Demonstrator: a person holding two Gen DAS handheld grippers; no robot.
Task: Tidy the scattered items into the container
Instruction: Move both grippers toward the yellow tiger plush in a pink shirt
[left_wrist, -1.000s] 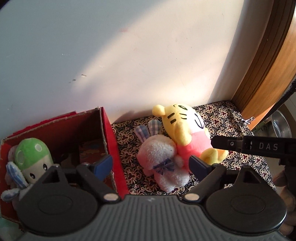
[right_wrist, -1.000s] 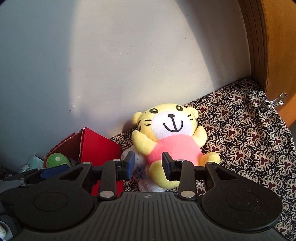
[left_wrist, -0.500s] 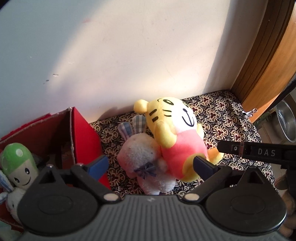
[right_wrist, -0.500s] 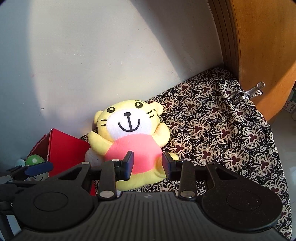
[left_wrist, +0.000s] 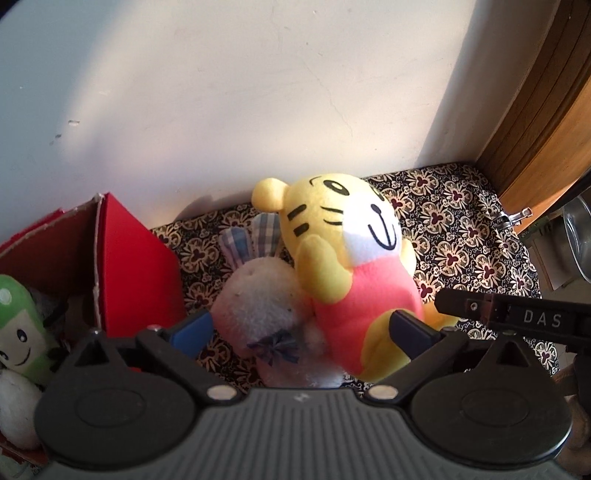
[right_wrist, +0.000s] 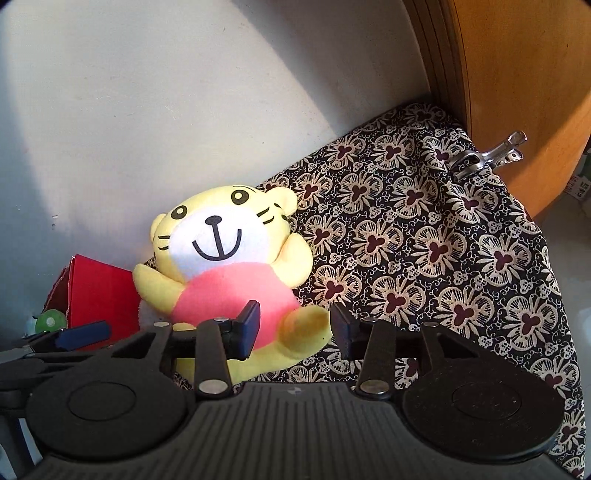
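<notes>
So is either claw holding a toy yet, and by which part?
No. Both claws are open: the right claw straddles the yellow tiger plush at its foot, the left claw brackets the white bunny plush.

Warm, low sunlight rakes across the wall (left_wrist: 258, 92) in a bright diagonal band, leaving the 9 o'clock side cool and shadowed. The yellow tiger plush (right_wrist: 225, 266) glows sharply lit. Fisheye bending curves the door frame (left_wrist: 546, 92) at 2 o'clock; corners vignette dark.
</notes>
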